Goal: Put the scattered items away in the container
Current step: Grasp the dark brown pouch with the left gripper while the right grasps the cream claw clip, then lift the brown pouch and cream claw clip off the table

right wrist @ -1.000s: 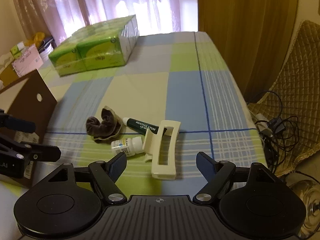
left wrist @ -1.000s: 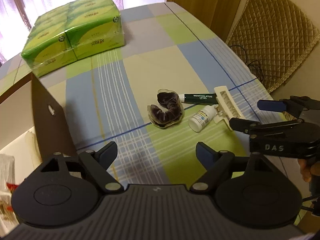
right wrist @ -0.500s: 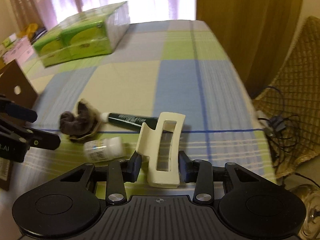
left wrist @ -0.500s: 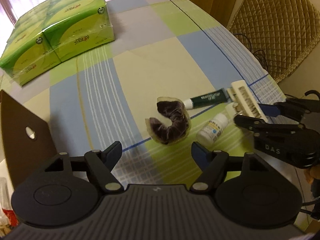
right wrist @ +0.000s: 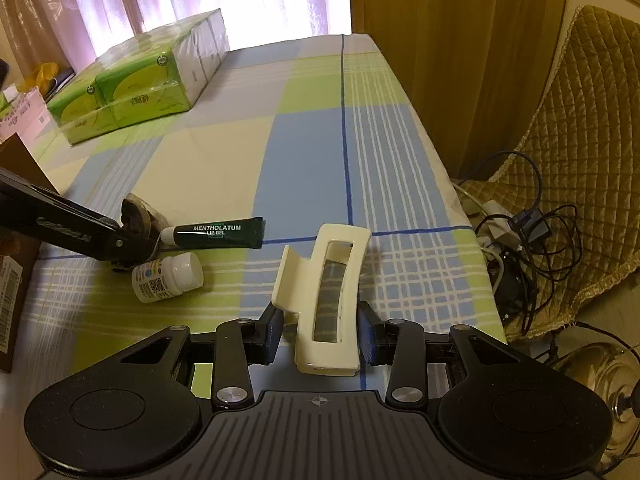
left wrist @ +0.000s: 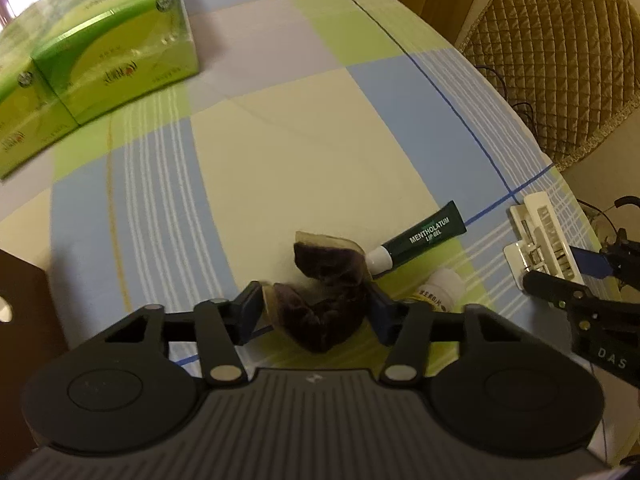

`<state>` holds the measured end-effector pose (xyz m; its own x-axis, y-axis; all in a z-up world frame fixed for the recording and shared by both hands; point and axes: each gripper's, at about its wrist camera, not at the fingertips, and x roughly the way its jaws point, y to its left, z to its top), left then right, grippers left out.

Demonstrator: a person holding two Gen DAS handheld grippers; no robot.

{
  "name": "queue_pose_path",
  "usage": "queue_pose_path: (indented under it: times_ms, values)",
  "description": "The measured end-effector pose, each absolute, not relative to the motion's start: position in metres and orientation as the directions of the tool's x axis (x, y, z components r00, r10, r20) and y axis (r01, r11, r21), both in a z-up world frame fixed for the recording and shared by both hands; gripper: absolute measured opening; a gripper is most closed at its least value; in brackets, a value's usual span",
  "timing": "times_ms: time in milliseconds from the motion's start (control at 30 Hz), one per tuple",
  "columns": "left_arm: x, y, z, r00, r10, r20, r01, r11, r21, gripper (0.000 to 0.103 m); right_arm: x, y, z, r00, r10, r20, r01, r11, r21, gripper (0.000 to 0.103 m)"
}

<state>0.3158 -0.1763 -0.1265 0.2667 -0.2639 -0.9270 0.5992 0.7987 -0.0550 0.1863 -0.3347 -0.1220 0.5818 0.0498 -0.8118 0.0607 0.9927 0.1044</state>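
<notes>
Two grippers, both clamped on items. Left gripper (left wrist: 318,310) is closed around the dark brown scrunchie (left wrist: 326,298), blue pads touching it on both sides; the scrunchie sits on the checked tablecloth (left wrist: 280,140). Right gripper (right wrist: 320,330) is closed on the cream hair claw clip (right wrist: 326,300), pads pressing its two long sides, clip pointing toward 12 o'clock in the right wrist view.

Right wrist view, near to far: white pill bottle (right wrist: 168,278) lying on its side at 10 o'clock from the clip, label print too small to read. Just beyond it, a dark green tube (right wrist: 218,233) reading "MENTHOLATUM LIP GEL", white cap end just beside the scrunchie. Left gripper's arm comes in from 9 o'clock; in the left wrist view the right gripper's body shows "DAS".

Brown cardboard box (right wrist: 16,168) at the 9 o'clock edge, barcode label on its side. Far at 11 o'clock, a shrink-wrapped block of green tissue packs (right wrist: 132,92), logo unreadable. Quilted chair (right wrist: 580,140) and tangled cables (right wrist: 520,232) beside the table at 3 o'clock.
</notes>
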Motion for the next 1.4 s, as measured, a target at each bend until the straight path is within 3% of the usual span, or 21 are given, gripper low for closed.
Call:
queue_pose_path:
  times_ms: [200,433,667,767,833,867,900,967,1233,1300,1367,1400]
  values:
    - [0.308,-0.169,-0.127,0.273,-0.266,-0.925,0.586,0.808,-0.06,0.027,0.181,-0.335,-0.122,0.582,0.055,-0.812,0.042,0.994,0.098,0.042]
    - [0.269,-0.152,-0.12,0.307,-0.215,-0.927,0.566,0.824,-0.004,0.022,0.162,-0.333,-0.121,0.567,0.077,-0.82,-0.007,0.996,0.089,0.041]
    - [0.207,-0.125,-0.117,0.203,-0.233,-0.951,0.6,0.797,-0.067,0.022,0.128,-0.32,-0.12,0.527,0.125,-0.841,-0.07,0.992,0.104,0.042]
    - [0.189,-0.105,-0.115,0.143,-0.241,-0.96,0.595,0.796,-0.111,0.026,0.113,-0.313,-0.12,0.504,0.162,-0.848,-0.099,0.987,0.13,0.042]
    - [0.18,-0.093,-0.113,0.119,-0.254,-0.96,0.584,0.8,-0.139,0.034,0.106,-0.308,-0.12,0.495,0.177,-0.851,-0.103,0.984,0.145,0.056]
    - [0.175,-0.09,-0.111,0.123,-0.262,-0.957,0.585,0.799,-0.143,0.039,0.102,-0.306,-0.12,0.494,0.171,-0.852,-0.097,0.985,0.142,0.087]
    - [0.172,-0.087,-0.109,0.138,-0.264,-0.954,0.586,0.799,-0.136,0.047,0.099,-0.304,-0.119,0.506,0.162,-0.847,-0.09,0.987,0.135,0.094]
    - [0.17,-0.085,-0.104,0.177,-0.266,-0.948,0.586,0.802,-0.116,0.052,0.095,-0.3,-0.116,0.528,0.176,-0.831,-0.101,0.984,0.144,0.094]
    - [0.174,-0.107,-0.112,0.269,-0.308,-0.913,0.643,0.763,-0.069,0.054,0.111,-0.291,-0.12,0.557,0.132,-0.82,-0.098,0.991,0.094,0.092]
    - [0.174,-0.113,-0.119,0.275,-0.296,-0.915,0.654,0.755,-0.048,0.049,0.117,-0.292,-0.122,0.553,0.124,-0.824,-0.092,0.992,0.088,0.065]
    - [0.172,-0.114,-0.122,0.282,-0.294,-0.914,0.656,0.754,-0.04,0.041,0.119,-0.293,-0.125,0.533,0.122,-0.837,-0.086,0.992,0.089,0.064]
    - [0.171,-0.112,-0.122,0.284,-0.298,-0.911,0.653,0.756,-0.044,0.035,0.118,-0.293,-0.126,0.527,0.116,-0.842,-0.084,0.993,0.084,0.056]
